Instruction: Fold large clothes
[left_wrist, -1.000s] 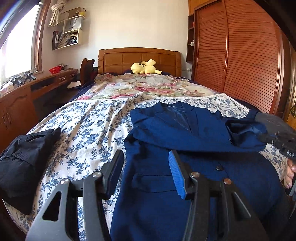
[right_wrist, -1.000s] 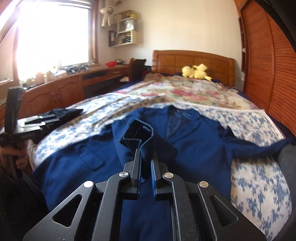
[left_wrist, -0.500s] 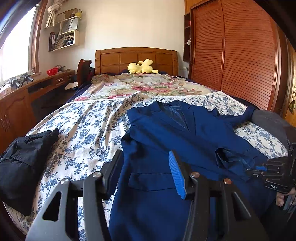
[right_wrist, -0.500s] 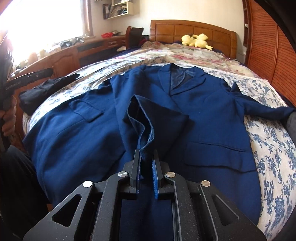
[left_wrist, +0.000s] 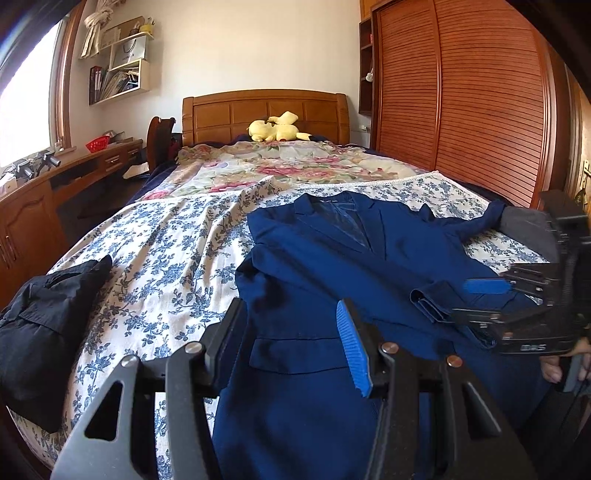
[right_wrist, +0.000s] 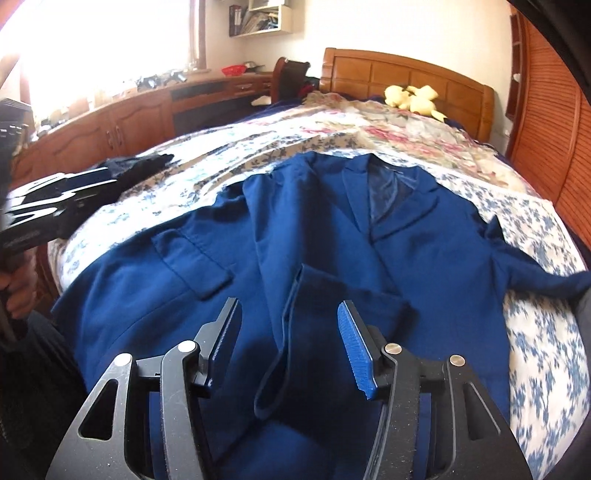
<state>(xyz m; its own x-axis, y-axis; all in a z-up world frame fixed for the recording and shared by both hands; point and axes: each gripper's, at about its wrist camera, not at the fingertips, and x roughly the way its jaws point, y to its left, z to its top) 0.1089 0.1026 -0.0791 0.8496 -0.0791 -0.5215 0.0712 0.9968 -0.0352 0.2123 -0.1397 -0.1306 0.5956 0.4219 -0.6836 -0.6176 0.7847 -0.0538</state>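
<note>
A navy blue jacket (left_wrist: 332, 280) lies face up on the bed, also in the right wrist view (right_wrist: 332, 229). Its left sleeve (right_wrist: 314, 325) is folded across the front, with the cuff (left_wrist: 432, 302) lying between the open jaws of my right gripper (right_wrist: 291, 343). That gripper also shows at the right in the left wrist view (left_wrist: 476, 299). The other sleeve (right_wrist: 546, 273) stretches out to the right. My left gripper (left_wrist: 291, 339) is open and empty, above the jacket's left pocket (left_wrist: 295, 350).
A black folded garment (left_wrist: 40, 325) lies at the bed's left edge. The blue floral sheet (left_wrist: 155, 258) covers the near bed. A yellow plush toy (left_wrist: 273, 127) sits by the headboard. A wooden desk (left_wrist: 55, 199) runs on the left, a slatted wardrobe (left_wrist: 472, 103) on the right.
My right gripper carried the sleeve cuff across and down onto the jacket's front, then opened and let it go. The left gripper stayed open and nearly still.
</note>
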